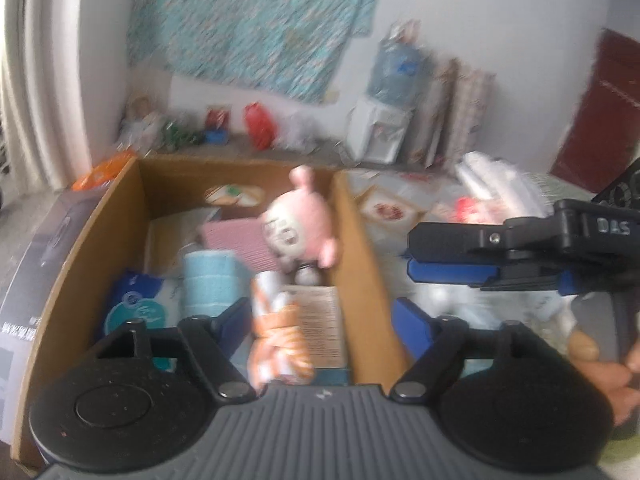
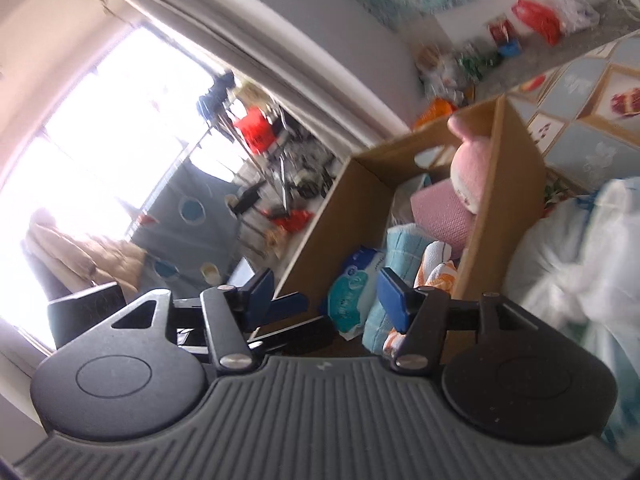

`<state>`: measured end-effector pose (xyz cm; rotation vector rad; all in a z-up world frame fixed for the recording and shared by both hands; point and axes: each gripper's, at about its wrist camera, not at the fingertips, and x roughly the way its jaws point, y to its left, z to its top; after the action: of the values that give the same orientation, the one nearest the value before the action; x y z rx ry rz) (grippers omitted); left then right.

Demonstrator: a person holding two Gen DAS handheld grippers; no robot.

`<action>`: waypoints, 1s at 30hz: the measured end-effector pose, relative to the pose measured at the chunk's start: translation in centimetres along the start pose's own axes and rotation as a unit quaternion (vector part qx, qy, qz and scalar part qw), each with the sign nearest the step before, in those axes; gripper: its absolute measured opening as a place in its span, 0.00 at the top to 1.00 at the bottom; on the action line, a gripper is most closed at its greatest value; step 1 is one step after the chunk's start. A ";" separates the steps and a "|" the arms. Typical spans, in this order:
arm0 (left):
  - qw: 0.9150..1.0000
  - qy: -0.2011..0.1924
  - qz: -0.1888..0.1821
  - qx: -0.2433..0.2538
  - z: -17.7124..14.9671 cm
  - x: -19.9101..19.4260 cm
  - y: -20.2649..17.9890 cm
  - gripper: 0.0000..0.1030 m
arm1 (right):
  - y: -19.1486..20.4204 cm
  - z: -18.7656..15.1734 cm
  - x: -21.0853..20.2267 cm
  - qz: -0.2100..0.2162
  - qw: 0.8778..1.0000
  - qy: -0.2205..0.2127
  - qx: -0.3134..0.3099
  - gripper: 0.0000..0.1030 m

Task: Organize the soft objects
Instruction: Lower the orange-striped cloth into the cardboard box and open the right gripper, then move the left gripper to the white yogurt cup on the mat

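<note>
A cardboard box [image 1: 356, 216] holds a pink plush toy [image 1: 300, 224], a light blue rolled towel [image 1: 208, 280], an orange and white cloth [image 1: 276, 332], a pink folded cloth [image 1: 236, 240] and a blue wipes pack [image 1: 132, 308]. My left gripper [image 1: 320, 320] is open and empty, low over the box's near end above the orange cloth. My right gripper [image 1: 412, 256] comes in from the right, beside the box, jaws close together in the left wrist view. In the right wrist view it [image 2: 324, 300] is open and empty, facing the box [image 2: 500, 184] and the plush toy [image 2: 472, 172].
White bedding or bags [image 2: 580, 260] lie right of the box on a patterned cover [image 1: 392, 208]. A water dispenser [image 1: 384, 120] and red bags [image 1: 260, 124] stand by the far wall. A bright window [image 2: 100, 120] is on the left.
</note>
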<state>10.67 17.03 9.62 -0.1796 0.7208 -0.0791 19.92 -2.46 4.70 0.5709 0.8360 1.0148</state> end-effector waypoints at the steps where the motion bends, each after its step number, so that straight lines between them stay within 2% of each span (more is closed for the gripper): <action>1: 1.000 -0.008 -0.007 0.006 -0.3 -0.6 -0.7 0.16 | 0.0 -0.6 -1.2 -0.001 1.000 -0.010 -0.001 0.40; 5: 0.997 -0.038 -0.039 0.046 -2.4 -2.8 -4.6 0.11 | -0.6 -4.0 -6.2 -0.022 0.998 -0.053 -0.010 0.33; 8: 0.994 -0.060 -0.055 0.067 -3.8 -3.7 -7.7 0.10 | -1.1 -6.3 -9.9 -0.058 0.994 -0.088 -0.021 0.30; 14: 0.987 -0.086 -0.090 0.105 -7.0 -3.5 -14.2 0.09 | -2.5 -10.4 -17.6 -0.136 0.976 -0.162 -0.042 0.25; 17: 0.984 -0.080 -0.116 0.112 -8.1 -2.2 -16.9 0.09 | -3.5 -11.8 -20.5 -0.176 0.964 -0.194 -0.049 0.25; 21: 0.980 -0.073 -0.127 0.137 -9.0 0.2 -20.5 0.09 | -5.5 -12.6 -23.1 -0.219 0.950 -0.221 -0.039 0.25; 27: 0.970 -0.087 -0.160 0.163 -9.4 4.6 -24.6 0.09 | -8.8 -12.4 -24.8 -0.272 0.930 -0.247 -0.026 0.26; 30: 0.966 -0.077 -0.164 0.185 -9.2 7.7 -26.6 0.09 | -10.8 -11.7 -25.1 -0.287 0.922 -0.258 -0.015 0.29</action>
<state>10.08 -11.38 2.90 0.0547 0.5037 -0.5072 8.86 -29.35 -1.70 0.4902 0.4653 0.3088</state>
